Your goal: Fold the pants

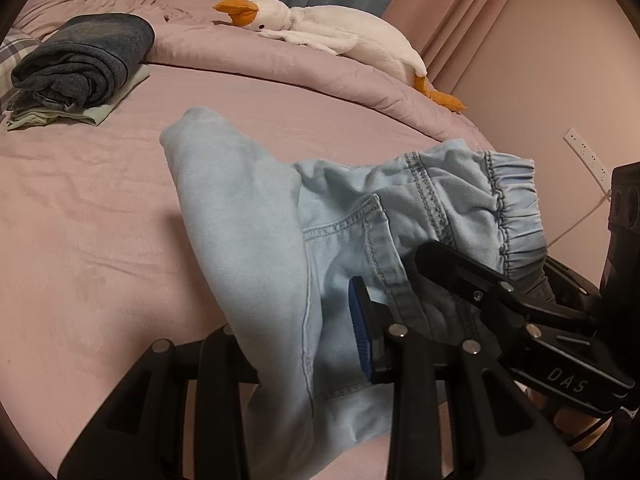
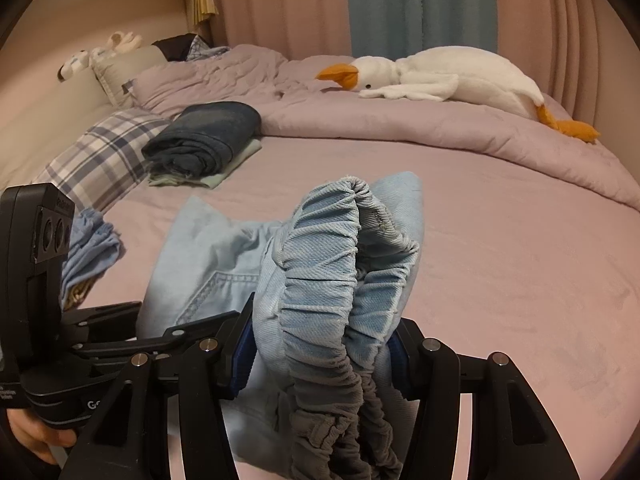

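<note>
We hold a pair of light blue pants (image 1: 248, 216) over a pink bed (image 1: 100, 208). The pants are bunched up and partly lifted, and the far part of them lies on the bed sheet.

Our right gripper (image 2: 320, 356) squeezes the stretchy waistband (image 2: 320, 272) of the pants. The gathered band stands up in a thick loop between the two blue pads (image 2: 243, 354), and both pads press on the cloth. So the fingers are partway closed, holding the pants.

Our left gripper (image 1: 304, 340) is just beside it, on the pocket side of the pants. In the left view one blue pad (image 1: 360, 332) presses against the cloth by the pocket seam (image 1: 344, 224). The other finger is hidden under the hanging cloth, so we cannot see it. The cloth drapes over this gripper and looks pinched, with the fingers close together.

In the left view the right gripper shows as a black arm at the right edge, touching the waistband. In the right view a hand (image 2: 36, 436) holds the left gripper at the lower left.

Far back on the bed lies a folded stack of dark jeans (image 2: 204, 140) on a pale green cloth (image 2: 224, 168). A checked pillow (image 2: 100, 152) is next to the stack. A white toy goose (image 2: 448, 76) with an orange beak lies on the rumpled blanket (image 2: 400, 128). Pink and blue curtains (image 2: 400, 4) hang behind the bed.
</note>
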Demonstrator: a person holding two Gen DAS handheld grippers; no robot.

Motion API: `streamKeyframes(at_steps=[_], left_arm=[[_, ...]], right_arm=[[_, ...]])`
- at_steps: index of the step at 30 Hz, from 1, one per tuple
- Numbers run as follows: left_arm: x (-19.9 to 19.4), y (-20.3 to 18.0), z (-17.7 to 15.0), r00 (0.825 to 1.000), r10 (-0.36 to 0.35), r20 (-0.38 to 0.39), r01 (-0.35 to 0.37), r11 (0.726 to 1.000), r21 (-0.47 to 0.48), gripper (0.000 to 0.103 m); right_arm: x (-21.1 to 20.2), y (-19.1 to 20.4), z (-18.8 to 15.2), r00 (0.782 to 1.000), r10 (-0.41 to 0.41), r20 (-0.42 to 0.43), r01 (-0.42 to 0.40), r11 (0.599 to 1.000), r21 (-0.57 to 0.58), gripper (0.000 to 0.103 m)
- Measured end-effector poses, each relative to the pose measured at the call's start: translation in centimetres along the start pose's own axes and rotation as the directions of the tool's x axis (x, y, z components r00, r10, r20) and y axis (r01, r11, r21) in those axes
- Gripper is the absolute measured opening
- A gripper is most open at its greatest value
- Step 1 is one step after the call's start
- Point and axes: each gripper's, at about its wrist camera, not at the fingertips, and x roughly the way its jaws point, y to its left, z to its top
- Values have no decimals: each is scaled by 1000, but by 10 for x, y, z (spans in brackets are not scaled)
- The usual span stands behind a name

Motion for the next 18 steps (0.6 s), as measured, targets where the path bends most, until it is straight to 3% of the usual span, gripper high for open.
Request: streamKeyframes(at_steps=[18], left_arm=[[21,9,31,1000,30,7,-30,998,47,31]], right_arm=[[23,-7,22,1000,18,17,-18,1000,9,57]])
